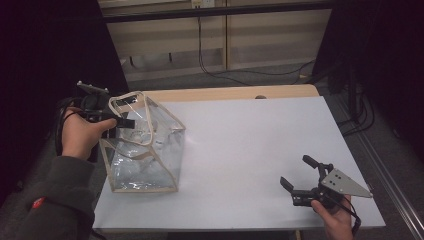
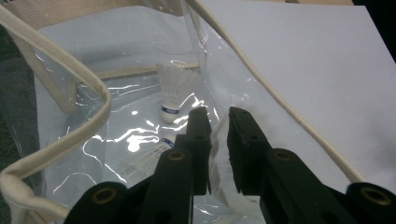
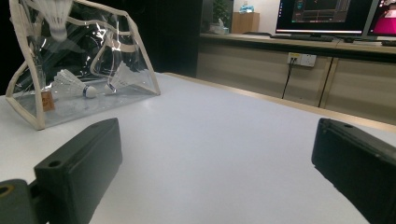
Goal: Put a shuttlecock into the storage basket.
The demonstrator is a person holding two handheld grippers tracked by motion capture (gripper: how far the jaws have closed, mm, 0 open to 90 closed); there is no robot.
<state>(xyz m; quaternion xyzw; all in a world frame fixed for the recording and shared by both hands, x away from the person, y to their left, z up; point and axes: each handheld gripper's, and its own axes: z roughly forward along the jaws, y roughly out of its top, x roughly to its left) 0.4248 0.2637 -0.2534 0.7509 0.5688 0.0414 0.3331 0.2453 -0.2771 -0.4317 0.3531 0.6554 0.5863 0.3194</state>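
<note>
A: What are the left gripper's (image 2: 218,112) jaws doing?

B: They stand a narrow gap apart above the mouth of the clear plastic pouch with cream fabric trim (image 1: 142,150). A fold of the pouch's clear wall lies in the gap, but I cannot tell whether the pads press on it. A white feather shuttlecock with a blue band on its cork (image 2: 173,91) hangs cork-down inside the pouch, just beyond the jaw tips.

A: And the right gripper (image 1: 299,176)?

B: Its jaws are spread wide with nothing between them. It sits low over the white table top (image 1: 260,145), well apart from the pouch, toward the near right corner.

A: Where does the pouch stand?

B: At the table's left edge, upright, mouth open. In the right gripper view more shuttlecocks (image 3: 74,85) lie on its floor.

A: The surface and the room?

B: The table top is a plain white sheet over a pale wooden board (image 1: 235,93), which shows along the edge far from the pouch. Behind that, black cables (image 1: 215,55) hang down a beige wall panel. The right gripper view has lit monitors (image 3: 327,16) on a counter beyond the table.
</note>
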